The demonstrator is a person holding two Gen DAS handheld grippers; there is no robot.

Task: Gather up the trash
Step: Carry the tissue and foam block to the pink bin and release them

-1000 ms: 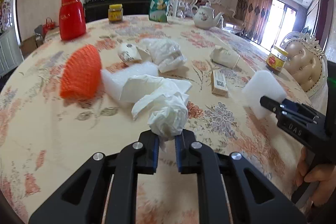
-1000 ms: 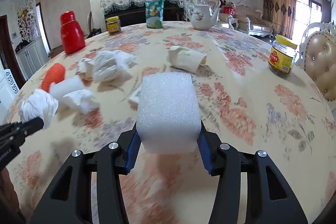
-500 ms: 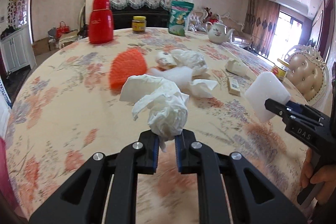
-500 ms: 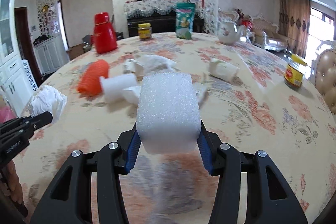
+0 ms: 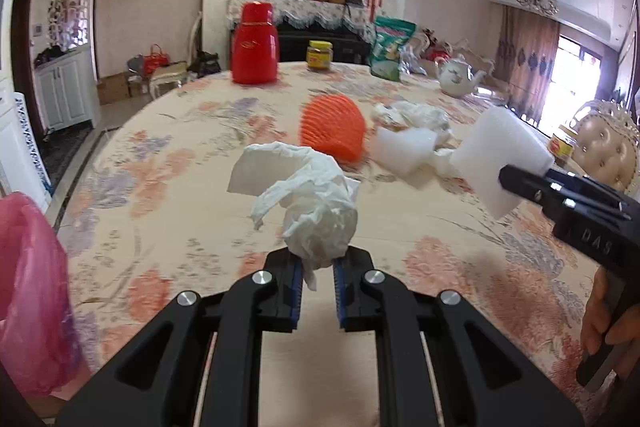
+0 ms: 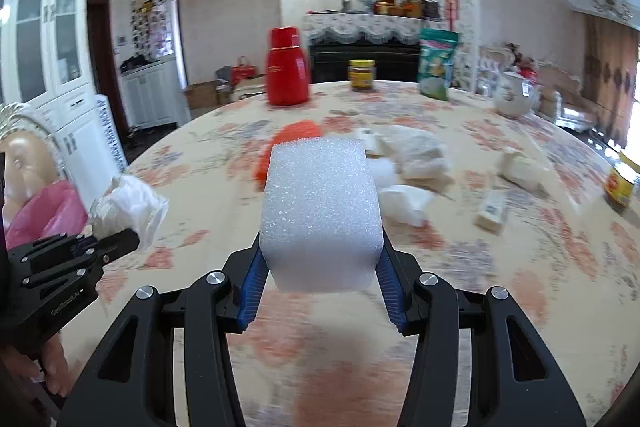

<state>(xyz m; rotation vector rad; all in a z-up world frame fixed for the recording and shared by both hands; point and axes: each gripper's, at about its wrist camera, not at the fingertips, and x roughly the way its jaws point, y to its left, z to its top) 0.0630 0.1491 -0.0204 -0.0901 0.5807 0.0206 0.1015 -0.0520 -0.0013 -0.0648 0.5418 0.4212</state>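
A: While both loads are being carried clear of the tablecloth (image 5: 168,195), what is being risked?

B: The crumpled tissue (image 5: 316,211) is being pinched only at its lower tip by the left gripper (image 5: 316,279), whose jaws are nearly closed on it. Most of the wad is hanging loose above the pads, so it could probably be shaken free or torn off if the hand is being swung quickly.

A: And the other side?

B: The white foam block (image 6: 320,203) is being squeezed between the blue pads of the right gripper (image 6: 320,291), clenched on its lower part. Foam is springy, so it may be popped out if the grip is being eased at all. It could also be knocked against the left tool, which is being held just beside it.

A: Which containers are being seen?

B: A pink plastic bag (image 5: 28,291) is being glimpsed at the table's left edge; its mouth and contents cannot be told. If it is the bin, a slack rim could be missed. Farther back, a red thermos (image 5: 255,45), a yellow-lidded jar (image 5: 319,55) holding something brown, a green snack pouch (image 5: 390,47) and a teapot (image 5: 458,79) are being left standing; their fill is not being shown. More scraps, among them an orange foam net (image 5: 332,131), are being left lying mid-table.
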